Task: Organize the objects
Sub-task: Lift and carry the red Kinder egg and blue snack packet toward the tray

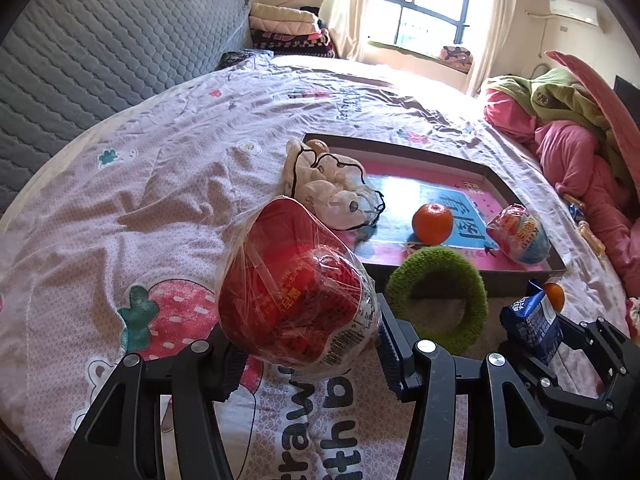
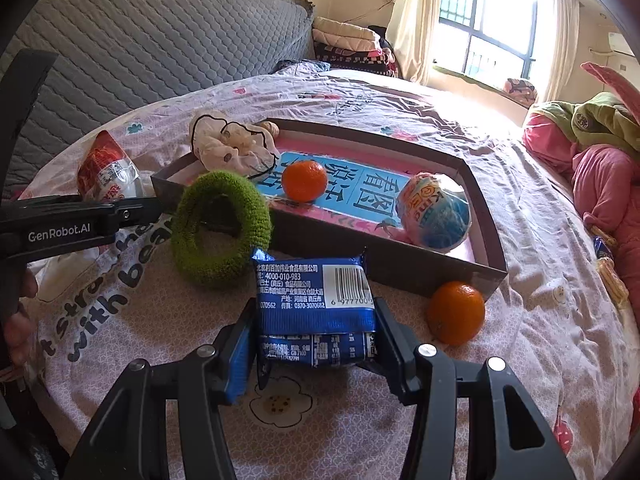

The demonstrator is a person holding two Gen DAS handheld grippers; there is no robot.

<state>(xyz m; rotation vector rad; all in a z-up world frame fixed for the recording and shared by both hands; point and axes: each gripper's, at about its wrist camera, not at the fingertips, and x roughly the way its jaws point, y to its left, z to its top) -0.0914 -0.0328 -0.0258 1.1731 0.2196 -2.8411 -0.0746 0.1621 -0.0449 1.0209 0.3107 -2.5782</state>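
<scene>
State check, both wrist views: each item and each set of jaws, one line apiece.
left gripper: jaws shut on the red packet.
red packet: wrapped, held above the bedsheet.
right gripper: jaws shut on the blue packet.
blue packet: sealed, gripped at both sides.
box tray: open-topped, on the bed.
orange: inside the tray.
second orange: outside, beside the tray corner.
green ring: propped against the tray wall.

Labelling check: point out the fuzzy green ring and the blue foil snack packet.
Fuzzy green ring [image 2: 224, 196], right wrist view, upper rim.
Blue foil snack packet [image 2: 296, 300], right wrist view, printed face.
</scene>
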